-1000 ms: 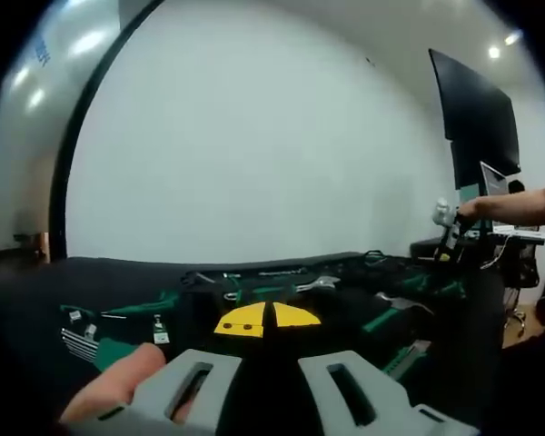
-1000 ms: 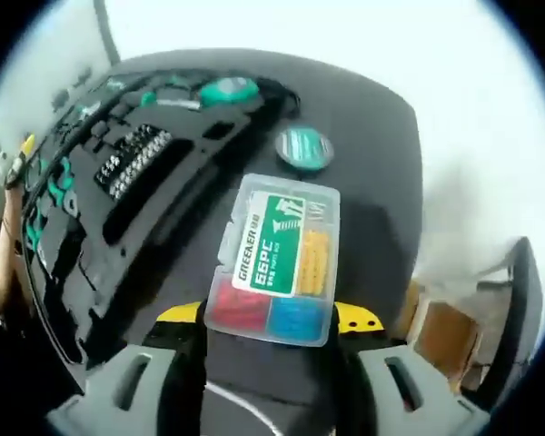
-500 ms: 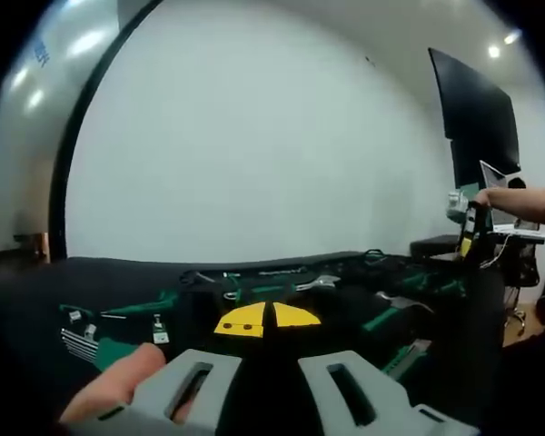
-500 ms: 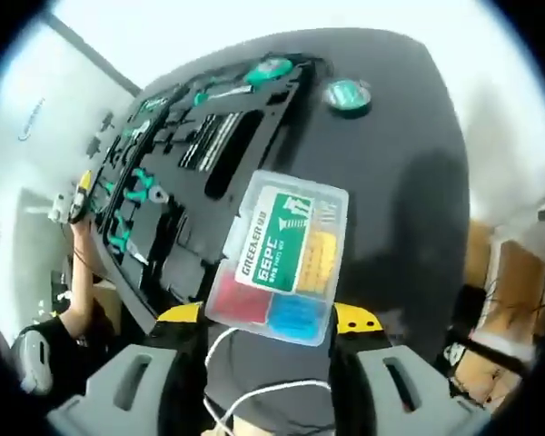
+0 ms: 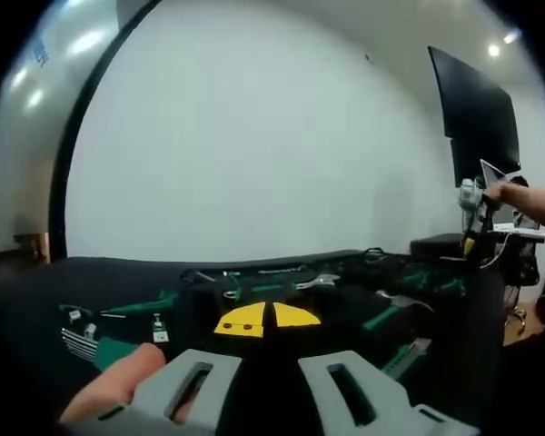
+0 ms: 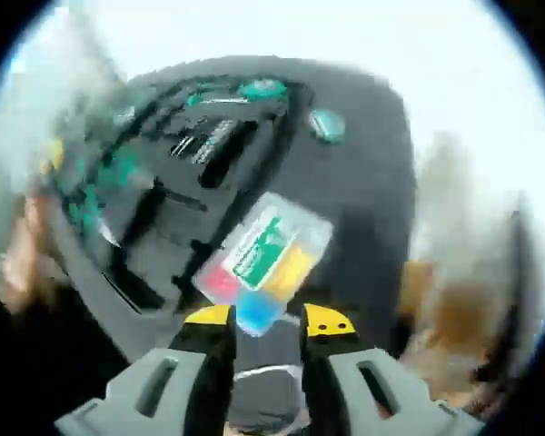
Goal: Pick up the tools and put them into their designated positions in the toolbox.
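Note:
My right gripper (image 6: 268, 320) is shut on a clear plastic parts box (image 6: 263, 263) with a green label and red, blue and yellow contents, held tilted above the black table. The picture is blurred. Beyond it lies the open black toolbox tray (image 6: 163, 200) with green-handled tools in its slots. My left gripper (image 5: 266, 320) is shut, its yellow tips together with nothing between them, low over the near edge of the tray (image 5: 345, 300). A wrench (image 5: 318, 284) and green-handled tools (image 5: 145, 304) lie in front of it. In the left gripper view the right gripper (image 5: 472, 195) is raised at the far right.
A round green tape measure (image 6: 327, 125) lies on the table beside the tray. A person's hand (image 6: 27, 245) is at the tray's left edge. A finger (image 5: 118, 381) rests by my left jaw. A dark monitor (image 5: 472, 109) hangs on the wall at right.
The right gripper view has swung and blurred; the parts box now sits turned between jaws that stand closer together. In the left gripper view the right gripper has shifted slightly; the left is still.

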Available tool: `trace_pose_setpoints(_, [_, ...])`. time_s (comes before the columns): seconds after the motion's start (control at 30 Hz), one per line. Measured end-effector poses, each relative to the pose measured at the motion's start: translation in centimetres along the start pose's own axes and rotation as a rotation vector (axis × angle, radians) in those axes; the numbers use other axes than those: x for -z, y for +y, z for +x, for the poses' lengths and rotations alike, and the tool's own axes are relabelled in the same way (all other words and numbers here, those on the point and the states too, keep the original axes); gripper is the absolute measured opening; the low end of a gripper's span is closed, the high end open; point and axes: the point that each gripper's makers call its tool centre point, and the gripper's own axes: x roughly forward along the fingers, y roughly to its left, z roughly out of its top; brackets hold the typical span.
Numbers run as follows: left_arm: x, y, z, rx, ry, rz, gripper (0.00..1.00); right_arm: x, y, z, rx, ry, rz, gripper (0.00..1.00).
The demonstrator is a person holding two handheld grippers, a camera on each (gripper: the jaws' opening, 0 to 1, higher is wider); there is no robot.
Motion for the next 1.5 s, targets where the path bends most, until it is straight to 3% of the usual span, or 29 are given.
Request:
trace_pose_setpoints(0.07, [0.1,0.0,0.0,0.0,0.003,0.003,0.03,-2.1,-8.6,1.8,0.061,-0.05,-0.199,0.32])
trace_pose_setpoints(0.13, [0.0,-0.1,0.0,-0.001,0.005,0.005,0.03,-2.1,-7.5,2.1,0.074,-0.046,-0.303,0.29])
trace_pose_setpoints(0.2, [-0.1,-0.2,-0.1,0.001,0.003,0.006,0.03,-1.8,-5.8,3.1,0.019,-0.058,-0.517,0.31])
trace_pose_setpoints(0.27, [-0.1,-0.3,-0.1,0.004,0.002,0.005,0.03,-0.9,-7.0,4.3,-0.043,-0.008,-0.61,0.31])
trace_pose_setpoints(0.33, [0.0,-0.3,-0.1,0.003,0.006,0.008,0.03,-1.6,-8.2,4.3,-0.101,0.025,-0.523,0.34])
trace_pose_setpoints(0.43, [0.2,-0.4,-0.1,0.001,0.012,0.012,0.03,-4.5,-10.8,4.6,-0.165,-0.026,-0.387,0.38])
trace_pose_setpoints(0.47, [0.2,-0.3,-0.1,-0.001,0.013,0.013,0.03,-4.0,-9.4,4.2,-0.168,-0.013,-0.362,0.43])
trace_pose_setpoints(0.5, [0.2,-0.3,-0.1,-0.002,0.012,0.013,0.03,-3.8,-9.7,4.8,-0.206,-0.006,-0.365,0.55])
trace_pose_setpoints(0.57, [0.0,-0.2,-0.1,-0.001,0.002,0.007,0.03,-1.7,-9.2,5.4,-0.291,0.089,-0.348,0.74])
trace_pose_setpoints(0.6, [0.0,-0.2,-0.2,-0.002,-0.003,0.005,0.03,-1.3,-8.9,5.6,-0.328,0.105,-0.341,0.82])
trace_pose_setpoints(0.67, [0.2,-0.2,-0.2,-0.005,0.008,0.01,0.03,-0.8,-8.6,6.2,-0.379,0.116,-0.378,0.92])
trace_pose_setpoints(0.73, [0.4,-0.3,-0.1,-0.008,0.018,0.018,0.03,-1.1,-10.9,7.4,-0.298,0.141,-0.403,0.92])
trace_pose_setpoints(0.8, [0.5,-0.3,0.0,-0.006,0.026,0.03,0.03,-2.1,-11.3,8.0,-0.323,0.125,-0.39,0.9])
trace_pose_setpoints(0.9, [0.7,-0.6,0.0,-0.007,0.036,0.046,0.03,-3.7,-10.3,8.5,-0.414,0.06,-0.367,0.91])
trace_pose_setpoints(0.93, [0.7,-0.7,0.0,-0.008,0.036,0.049,0.03,-4.6,-9.8,9.0,-0.445,0.01,-0.357,0.89])
trace_pose_setpoints(0.97, [0.7,-0.8,-0.1,-0.007,0.035,0.054,0.03,-4.5,-9.4,9.1,-0.47,0.018,-0.332,0.83])
trace_pose_setpoints(1.0, [0.7,-0.9,-0.2,-0.005,0.032,0.055,0.03,-3.4,-8.9,9.2,-0.503,0.076,-0.352,0.78])
trace_pose_setpoints(1.03, [0.5,-1.1,-0.3,-0.001,0.021,0.052,0.03,-3.1,-8.7,9.5,-0.508,0.08,-0.395,0.76])
trace_pose_setpoints(1.1, [0.4,-1.1,-0.3,0.0,0.018,0.051,0.03,-1.9,-8.4,10.0,-0.452,0.135,-0.464,0.8])
trace_pose_setpoints(1.17, [0.6,-1.1,-0.4,-0.004,0.028,0.055,0.03,-1.8,-8.1,9.5,-0.453,0.178,-0.545,0.79])
trace_pose_setpoints(1.23, [0.6,-1.2,-0.4,-0.005,0.029,0.061,0.03,-0.9,-7.1,8.6,-0.489,0.222,-0.493,0.78])
trace_pose_setpoints(1.3, [0.6,-1.2,-0.3,-0.005,0.03,0.066,0.03,-0.6,-6.3,7.6,-0.535,0.205,-0.487,0.78])
trace_pose_setpoints(1.4, [0.7,-1.3,-0.3,-0.002,0.035,0.072,0.03,0.7,-4.9,5.5,-0.627,0.223,-0.378,0.77])
trace_pose_setpoints(1.47, [0.7,-1.3,-0.3,0.0,0.034,0.072,0.03,1.5,-4.7,4.2,-0.655,0.22,-0.337,0.77])
trace_pose_setpoints(1.5, [0.7,-1.3,-0.3,0.001,0.034,0.072,0.03,1.5,-5.6,4.0,-0.662,0.213,-0.312,0.76])
